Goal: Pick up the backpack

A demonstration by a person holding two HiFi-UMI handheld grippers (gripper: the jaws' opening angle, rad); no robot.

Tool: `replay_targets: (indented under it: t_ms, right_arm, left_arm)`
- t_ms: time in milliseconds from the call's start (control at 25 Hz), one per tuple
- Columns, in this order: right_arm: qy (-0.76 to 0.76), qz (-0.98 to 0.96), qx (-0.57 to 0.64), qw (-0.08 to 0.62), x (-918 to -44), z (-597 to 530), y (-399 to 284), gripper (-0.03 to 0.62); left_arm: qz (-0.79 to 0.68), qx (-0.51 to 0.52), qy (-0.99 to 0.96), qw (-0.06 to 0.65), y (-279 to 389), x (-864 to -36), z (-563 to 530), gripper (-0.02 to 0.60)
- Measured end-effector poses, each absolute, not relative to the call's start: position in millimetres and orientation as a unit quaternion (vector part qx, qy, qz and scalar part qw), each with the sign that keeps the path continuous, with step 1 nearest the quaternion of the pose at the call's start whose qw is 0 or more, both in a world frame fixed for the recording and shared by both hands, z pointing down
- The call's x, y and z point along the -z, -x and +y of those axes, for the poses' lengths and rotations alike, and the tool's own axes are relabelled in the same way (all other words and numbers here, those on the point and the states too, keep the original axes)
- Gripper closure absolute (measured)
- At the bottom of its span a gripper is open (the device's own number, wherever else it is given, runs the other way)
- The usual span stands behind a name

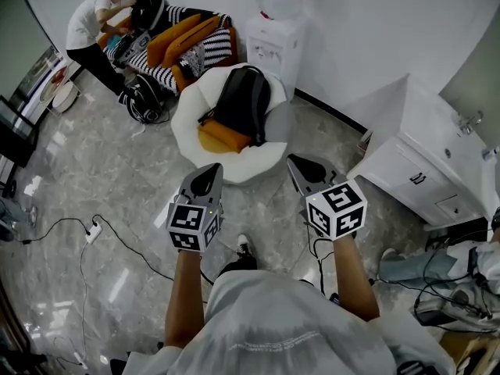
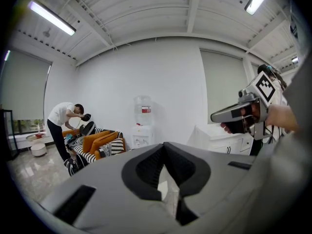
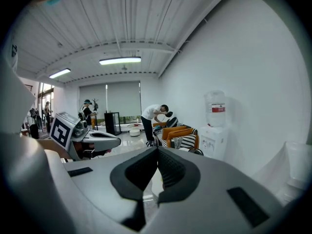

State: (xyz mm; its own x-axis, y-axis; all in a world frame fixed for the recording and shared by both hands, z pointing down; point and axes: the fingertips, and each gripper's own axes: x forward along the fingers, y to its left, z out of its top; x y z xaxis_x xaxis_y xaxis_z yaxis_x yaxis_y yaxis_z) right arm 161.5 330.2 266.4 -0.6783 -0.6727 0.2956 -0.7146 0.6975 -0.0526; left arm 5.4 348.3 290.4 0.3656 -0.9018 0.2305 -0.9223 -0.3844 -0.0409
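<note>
The black backpack (image 1: 244, 100) leans upright in a round white chair (image 1: 191, 131), with an orange cushion (image 1: 223, 137) at its foot. Both grippers are held out side by side just short of the chair's near rim. My left gripper (image 1: 206, 176) points at the chair's front left; its jaw tips meet with nothing between them (image 2: 164, 146). My right gripper (image 1: 303, 167) sits to the right of the chair, also shut and empty (image 3: 157, 150). Neither gripper view shows the backpack; the jaws' own bodies fill their lower halves.
A water dispenser (image 1: 273, 45) stands behind the chair against the wall. A striped sofa with orange cushions (image 1: 187, 41) is at back left, a person (image 1: 90, 26) bent over it. A white sink cabinet (image 1: 426, 162) is at right. Cables (image 1: 94, 233) trail on the floor at left.
</note>
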Motion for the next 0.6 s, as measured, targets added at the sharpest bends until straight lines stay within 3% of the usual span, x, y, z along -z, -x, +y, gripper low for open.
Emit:
replay_targets:
  t_ms: [600]
  right_arm:
    - [-0.379, -0.909, -0.090, 0.146, -279, 282, -113, 0.592]
  left_arm:
    - [-0.537, -0.120, -0.833, 0.067, 36, -306, 298, 0.564]
